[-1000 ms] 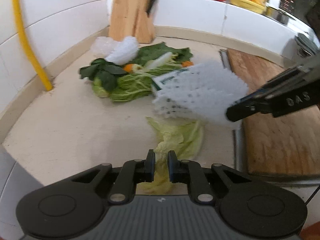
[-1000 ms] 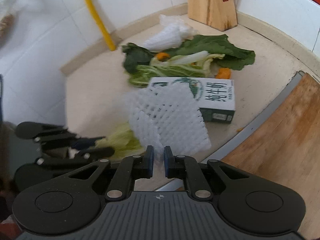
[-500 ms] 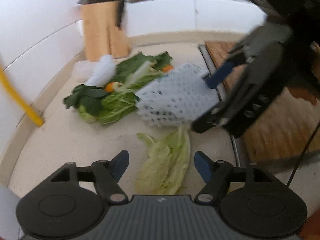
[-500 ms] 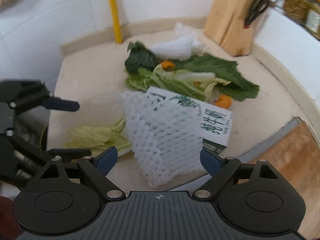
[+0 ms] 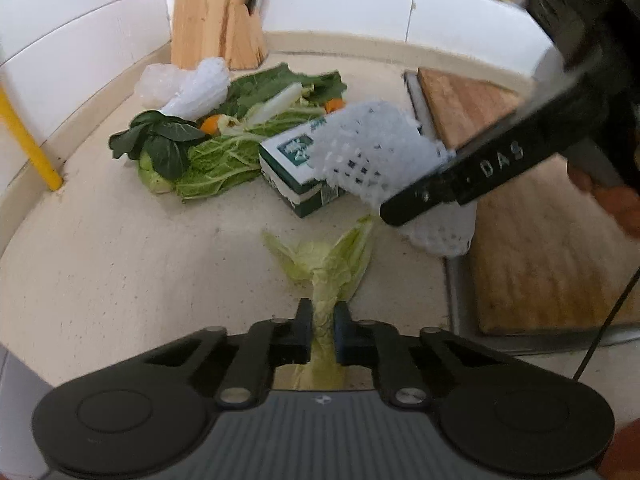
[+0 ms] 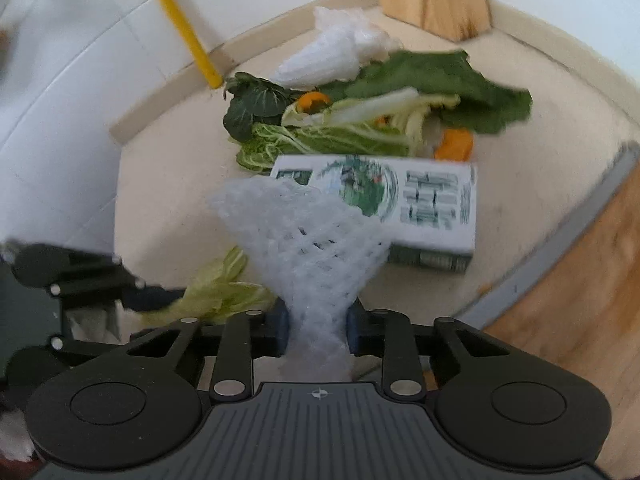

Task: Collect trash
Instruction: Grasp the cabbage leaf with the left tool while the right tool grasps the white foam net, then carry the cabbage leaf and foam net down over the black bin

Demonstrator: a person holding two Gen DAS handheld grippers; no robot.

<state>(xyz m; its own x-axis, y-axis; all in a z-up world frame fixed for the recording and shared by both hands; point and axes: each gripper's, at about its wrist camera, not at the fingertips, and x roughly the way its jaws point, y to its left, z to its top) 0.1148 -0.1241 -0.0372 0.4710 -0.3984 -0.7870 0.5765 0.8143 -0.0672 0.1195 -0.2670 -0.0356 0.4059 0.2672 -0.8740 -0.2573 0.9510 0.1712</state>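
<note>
My left gripper [image 5: 322, 320] is shut on the stem of a pale cabbage leaf [image 5: 326, 260] lying on the counter. My right gripper [image 6: 318, 322] is shut on a white foam fruit net [image 6: 308, 236], held just above the counter; the net also shows in the left wrist view [image 5: 376, 152] with the right gripper [image 5: 404, 210] across it. A green and white milk carton [image 6: 404, 204] lies flat behind the net. Behind it is a pile of green leaves [image 6: 352, 120] with carrot pieces [image 6: 454, 144] and a second foam net [image 6: 320, 60].
A wooden cutting board [image 5: 540, 208] lies to the right on a metal tray. A knife block [image 5: 212, 16] stands at the back wall. A yellow pipe [image 5: 28, 136] runs down the left wall. The left gripper shows at the left of the right wrist view [image 6: 132, 296].
Both grippers were open half a second ago and have shut, the left on the cabbage leaf, the right on the foam net. The net is now bunched between the right fingers.
</note>
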